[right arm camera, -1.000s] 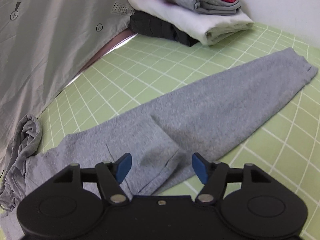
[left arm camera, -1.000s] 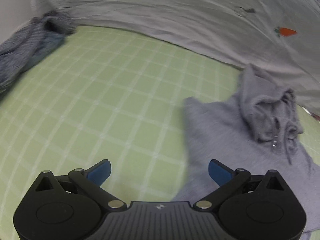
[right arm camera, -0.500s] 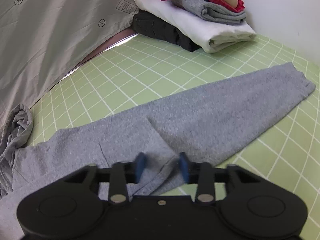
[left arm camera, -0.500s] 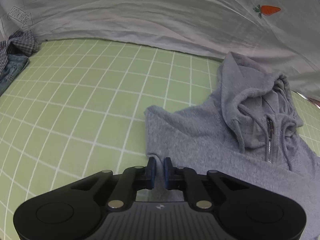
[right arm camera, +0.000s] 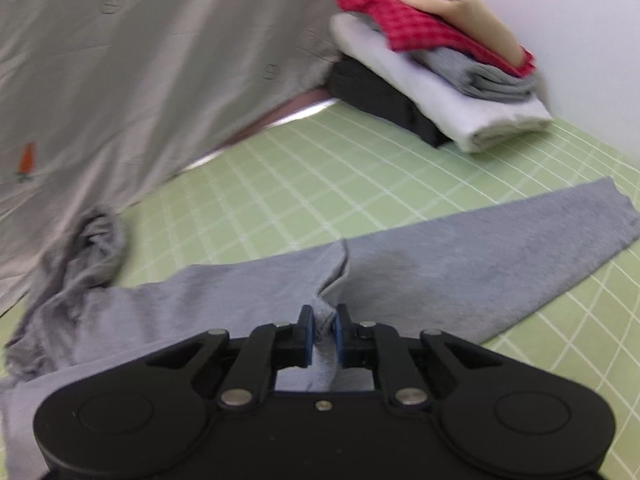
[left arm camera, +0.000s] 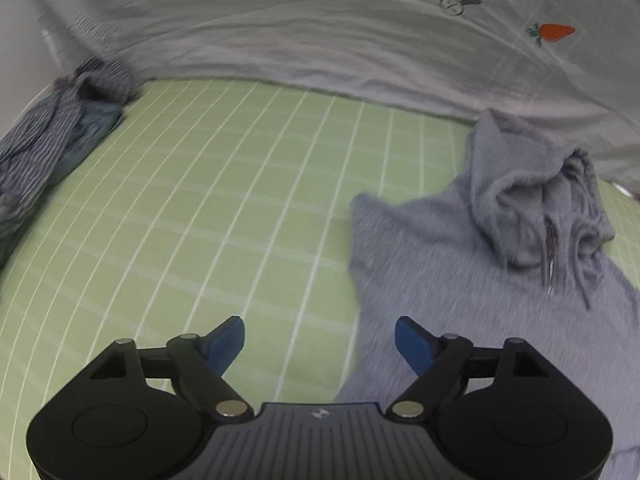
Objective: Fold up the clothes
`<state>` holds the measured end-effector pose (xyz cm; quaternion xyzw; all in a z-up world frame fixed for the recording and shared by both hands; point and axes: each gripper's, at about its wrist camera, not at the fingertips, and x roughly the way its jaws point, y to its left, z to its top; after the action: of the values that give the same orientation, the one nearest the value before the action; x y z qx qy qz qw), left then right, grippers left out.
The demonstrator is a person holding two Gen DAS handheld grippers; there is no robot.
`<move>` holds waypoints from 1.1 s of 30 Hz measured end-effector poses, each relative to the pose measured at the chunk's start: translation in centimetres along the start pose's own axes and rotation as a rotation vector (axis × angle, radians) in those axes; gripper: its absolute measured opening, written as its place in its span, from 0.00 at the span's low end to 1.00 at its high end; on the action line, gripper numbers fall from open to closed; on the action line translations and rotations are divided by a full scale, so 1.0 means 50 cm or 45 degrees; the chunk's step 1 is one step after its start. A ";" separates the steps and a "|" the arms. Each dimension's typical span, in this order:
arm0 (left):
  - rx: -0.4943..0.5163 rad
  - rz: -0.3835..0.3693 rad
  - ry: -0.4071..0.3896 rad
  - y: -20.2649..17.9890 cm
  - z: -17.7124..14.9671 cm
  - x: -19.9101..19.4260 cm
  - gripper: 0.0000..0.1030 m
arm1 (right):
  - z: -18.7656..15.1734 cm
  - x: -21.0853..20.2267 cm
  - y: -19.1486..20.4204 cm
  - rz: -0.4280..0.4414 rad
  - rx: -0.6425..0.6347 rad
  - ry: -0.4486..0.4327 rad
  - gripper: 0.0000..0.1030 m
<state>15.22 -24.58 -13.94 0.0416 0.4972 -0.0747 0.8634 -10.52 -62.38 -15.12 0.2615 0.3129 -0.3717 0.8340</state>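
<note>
A grey zip hoodie (left arm camera: 460,272) lies on the green checked mat (left arm camera: 200,220), hood bunched at the far right. My left gripper (left arm camera: 320,332) hovers above the hoodie's left edge. Its jaws are opening; the pads press on nothing, and the cloth's edge lies below the gap near the right finger. In the right wrist view the hoodie's sleeve (right arm camera: 480,256) stretches out to the right. My right gripper (right arm camera: 322,320) is closing, its blue pads pinching a raised fold of grey hoodie cloth where the sleeve meets the body.
A stack of folded clothes (right arm camera: 440,92), black, white, grey, red and beige, sits at the mat's far right corner. Striped and denim garments (left arm camera: 52,140) lie heaped at the left edge. A grey printed sheet (left arm camera: 320,40) hangs along the back.
The left gripper, wide open a second ago, shut at the hoodie's edge and has opened again, swinging left. The right gripper has closed on the hoodie cloth and raised it a little.
</note>
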 end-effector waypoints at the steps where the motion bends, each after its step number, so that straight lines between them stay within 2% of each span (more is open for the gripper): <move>1: -0.004 0.004 0.011 0.006 -0.010 -0.002 0.82 | -0.003 -0.006 0.014 0.030 -0.011 0.004 0.10; 7: 0.006 0.016 0.082 0.043 -0.057 0.010 0.82 | -0.039 -0.020 0.112 0.234 0.002 0.083 0.10; 14: 0.039 0.006 0.103 0.093 -0.052 0.024 0.83 | -0.106 -0.009 0.274 0.487 0.067 0.219 0.10; 21: 0.065 -0.044 0.092 0.137 -0.033 0.030 0.84 | -0.174 -0.007 0.458 0.765 0.127 0.342 0.10; 23: 0.071 -0.050 0.105 0.144 -0.031 0.038 0.84 | -0.200 0.005 0.502 0.781 0.109 0.385 0.10; 26: 0.077 -0.055 0.125 0.151 -0.031 0.046 0.84 | -0.241 0.035 0.538 0.731 0.102 0.465 0.10; 30: 0.096 -0.067 0.134 0.153 -0.036 0.049 0.84 | -0.269 0.052 0.535 0.698 0.155 0.543 0.13; 33: 0.098 -0.069 0.143 0.152 -0.037 0.048 0.84 | -0.275 0.052 0.522 0.717 0.202 0.581 0.24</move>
<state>16.10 -17.05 -16.97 0.0656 0.5427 -0.1146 0.8295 6.81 -39.03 -20.83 0.4774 0.3767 -0.0830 0.7895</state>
